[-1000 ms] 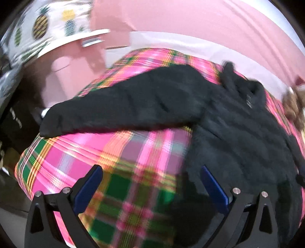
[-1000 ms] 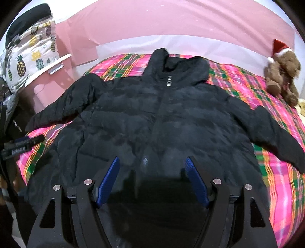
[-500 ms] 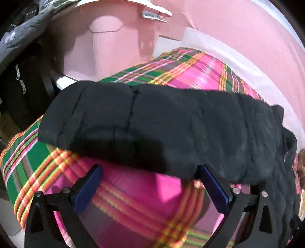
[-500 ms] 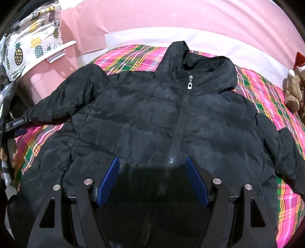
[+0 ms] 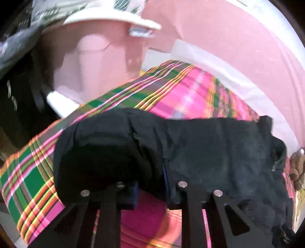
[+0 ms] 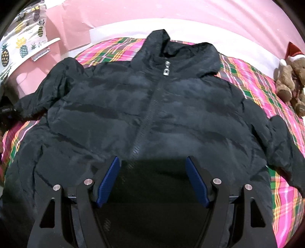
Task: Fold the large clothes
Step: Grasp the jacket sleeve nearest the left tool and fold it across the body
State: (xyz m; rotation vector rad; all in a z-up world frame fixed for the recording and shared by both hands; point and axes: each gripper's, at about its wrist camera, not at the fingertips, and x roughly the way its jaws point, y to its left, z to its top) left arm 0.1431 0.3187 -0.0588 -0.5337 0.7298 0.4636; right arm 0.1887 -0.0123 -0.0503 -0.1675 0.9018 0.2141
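Observation:
A black puffer jacket (image 6: 148, 114) lies front up, zipped, on a pink and green plaid bed cover (image 6: 247, 72). Its silver zipper pull (image 6: 166, 69) sits below the collar. My right gripper (image 6: 153, 179) is open and hovers over the jacket's lower front. In the left wrist view my left gripper (image 5: 150, 188) is shut on the jacket's left sleeve (image 5: 118, 145) near the cuff, and the sleeve drapes over the fingers. The other sleeve (image 6: 282, 141) lies out to the right.
A pink box with a white lid (image 5: 106, 51) stands beside the bed's left edge, under pineapple-print fabric (image 6: 21, 45). A brown teddy bear with a red hat (image 6: 291, 76) sits at the far right. A pink wall (image 6: 171, 11) runs behind the bed.
My left gripper went from open to shut on the left sleeve near its cuff. My right gripper stayed open and drifted closer over the jacket front.

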